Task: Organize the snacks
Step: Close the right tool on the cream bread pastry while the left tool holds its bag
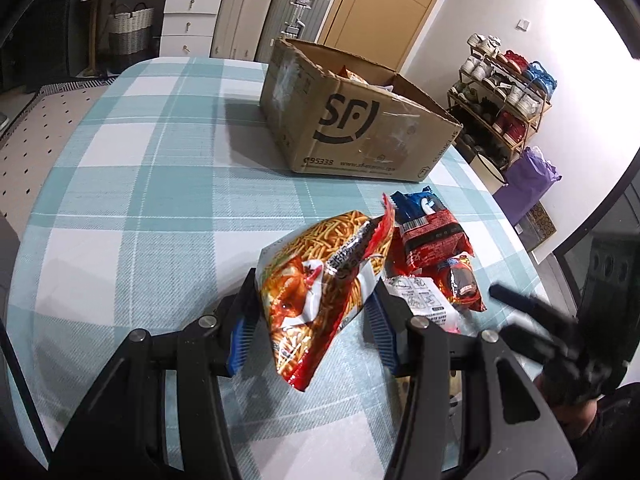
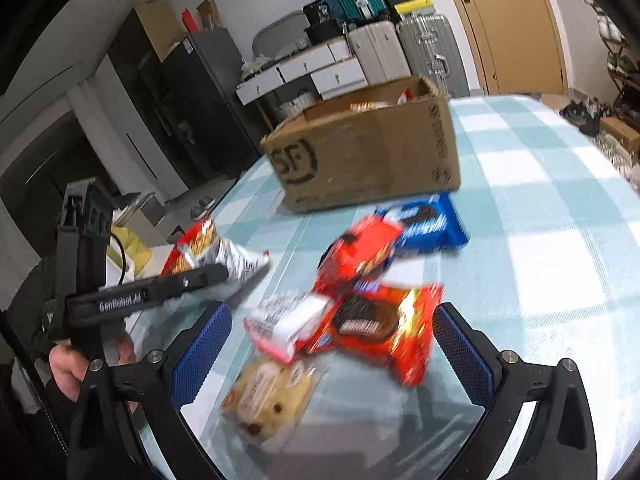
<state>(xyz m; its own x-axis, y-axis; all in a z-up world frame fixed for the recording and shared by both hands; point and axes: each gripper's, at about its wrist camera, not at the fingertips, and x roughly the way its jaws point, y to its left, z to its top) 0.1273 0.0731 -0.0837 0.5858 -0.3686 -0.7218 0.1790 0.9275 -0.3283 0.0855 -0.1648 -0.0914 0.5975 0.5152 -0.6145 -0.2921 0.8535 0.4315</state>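
Left wrist view: my left tool (image 1: 310,320) is clamped on one snack bag printed with fried noodle sticks (image 1: 320,292), its two blue pads (image 1: 240,336) pressing the bag's sides, the bag lifted clear of the checked worktop (image 1: 140,200). Beyond it stands one open cardboard box (image 1: 360,128) marked with a black logo; some packets show over its rim, too hidden for me to count. Between bag and box lies a loose pile of packets. From the right wrist view I count five there: one blue cookie packet (image 2: 428,220) nearest the box, one red packet (image 2: 360,252) overlapping it, one red-orange packet showing a chocolate biscuit (image 2: 384,324), one white-and-pink packet (image 2: 288,320) lying on that one's left edge, and one clear-wrapped pale bun (image 2: 268,396) closest to me. Motion blur softens all five, so I cannot read their labels.

My right tool (image 2: 332,356) hangs above the pile with its two fingers spread wide apart and nothing between the pads; the bun and the biscuit packet lie below the gap. In the same view the left tool appears at the left edge, held by a hand (image 2: 68,368), with the noodle-stick bag in its grip. One shoe rack (image 1: 504,100) stands by the far wall, and two suitcases (image 1: 272,12) stand beside one door (image 1: 392,4).
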